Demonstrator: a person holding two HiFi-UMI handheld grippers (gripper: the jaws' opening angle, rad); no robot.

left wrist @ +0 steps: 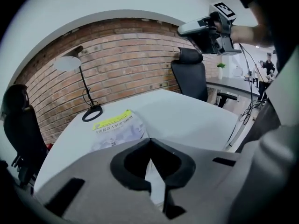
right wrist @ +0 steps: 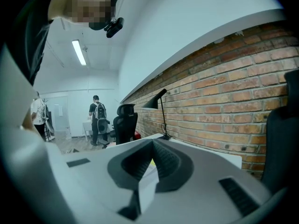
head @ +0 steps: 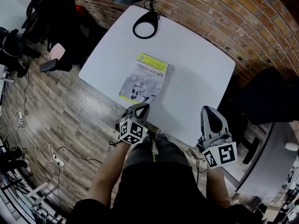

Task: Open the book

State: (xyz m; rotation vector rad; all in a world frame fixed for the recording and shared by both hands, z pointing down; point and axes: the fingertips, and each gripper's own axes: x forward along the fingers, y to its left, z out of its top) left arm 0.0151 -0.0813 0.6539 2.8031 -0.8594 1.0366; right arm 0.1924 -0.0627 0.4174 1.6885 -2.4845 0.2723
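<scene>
The closed book (head: 145,78) lies flat on the white table (head: 196,69), its pale cover up with a yellow band at the far end. In the left gripper view the book (left wrist: 117,127) sits just beyond the jaw tips. My left gripper (head: 141,107) is at the table's near edge, its tips at the book's near edge, and it (left wrist: 150,141) is shut. Whether the tips pinch the cover is hidden. My right gripper (head: 211,111) hovers over the table's near right part, away from the book, and it (right wrist: 152,143) is shut on nothing. It (left wrist: 210,29) also shows high up in the left gripper view.
A black desk lamp with a ring base (head: 146,24) stands at the table's far end, beyond the book. A brick wall (head: 224,17) runs behind the table. A black office chair (left wrist: 191,76) stands at the table's right side. People stand far off (right wrist: 98,120).
</scene>
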